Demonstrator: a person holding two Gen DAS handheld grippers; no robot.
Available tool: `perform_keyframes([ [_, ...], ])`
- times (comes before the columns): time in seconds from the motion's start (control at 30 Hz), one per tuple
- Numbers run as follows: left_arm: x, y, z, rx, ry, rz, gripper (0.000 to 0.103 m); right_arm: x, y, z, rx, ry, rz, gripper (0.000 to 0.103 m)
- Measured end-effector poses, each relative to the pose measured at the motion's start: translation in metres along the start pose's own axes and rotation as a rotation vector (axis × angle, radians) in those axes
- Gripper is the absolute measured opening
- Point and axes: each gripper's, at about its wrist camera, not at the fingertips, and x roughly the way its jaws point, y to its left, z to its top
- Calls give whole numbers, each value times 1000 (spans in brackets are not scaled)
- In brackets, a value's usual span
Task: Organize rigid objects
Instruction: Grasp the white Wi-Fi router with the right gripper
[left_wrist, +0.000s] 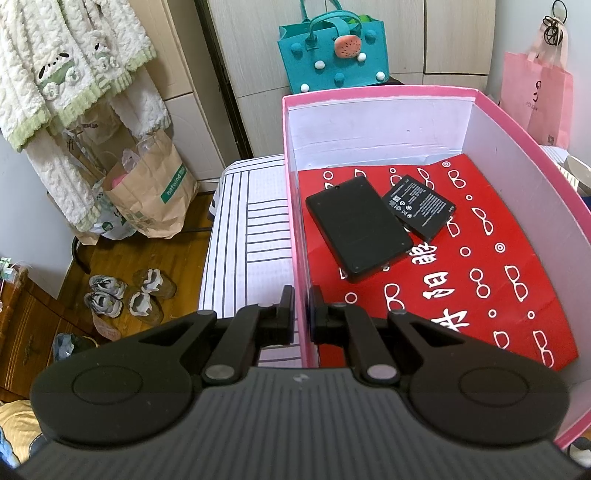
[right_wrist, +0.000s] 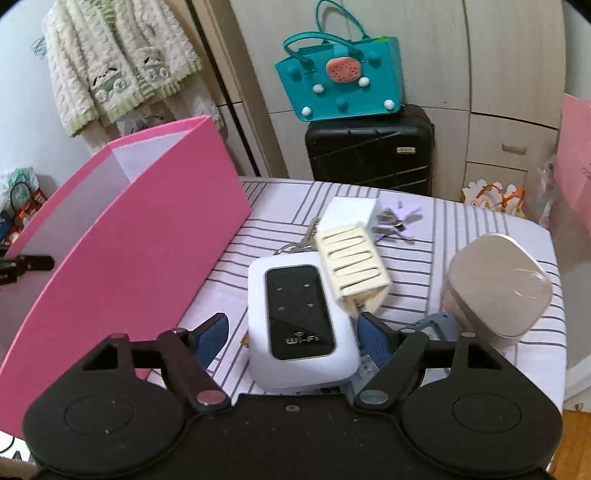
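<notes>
**Left tool steadies box, right tool lines up on Wi-Fi unit**

Left tool (left_wrist: 302, 314): jaws nearly closed, pinching the near-left wall of the pink box (left_wrist: 295, 206), one finger outside, one inside. Prob. bracing the box so it won't slide while things get dropped in. Ahead of it, inside the box: black flat case (left_wrist: 356, 225) and black battery (left_wrist: 419, 206), touching, on a red printed sheet (left_wrist: 498, 280).

Right tool (right_wrist: 291, 336): wide open, holding nothing yet. White Wi-Fi device (right_wrist: 299, 325) sits between its blue fingers (right_wrist: 212, 338), screen up; looks like the next pick. Just beyond and touching it, a cream slotted piece (right_wrist: 352, 264) leans on its far-right corner, w/ key ring and a white block (right_wrist: 349, 210) behind. To the right, a silver-lidded tin (right_wrist: 496, 286). All on the striped surface (right_wrist: 424, 243); box is to the tool's left, near enough for a short carry.
</notes>
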Motion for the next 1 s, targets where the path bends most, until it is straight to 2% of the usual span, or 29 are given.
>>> perform_keyframes([
  [0.13, 0, 0, 0, -1, 5, -1, 7, 3, 19, -8, -104, -7, -74, 79],
  [0.17, 0, 0, 0, -3, 6, -2, 7, 3, 22, -9, -110, -2, -101, 68],
  [0.2, 1, 0, 0, -3, 6, -2, 7, 2, 24, -10, -113, -6, -121, 65],
  [0.4, 1, 1, 1, -1, 6, 0, 7, -20, 37, -19, -100, -35, -138, 65],
  [0.7, 1, 1, 1, -1, 6, -1, 7, -39, 55, -47, -117, 32, -124, 65],
  [1.0, 1, 1, 1, 1, 7, 1, 7, -36, 57, -54, -108, 64, -94, 64],
])
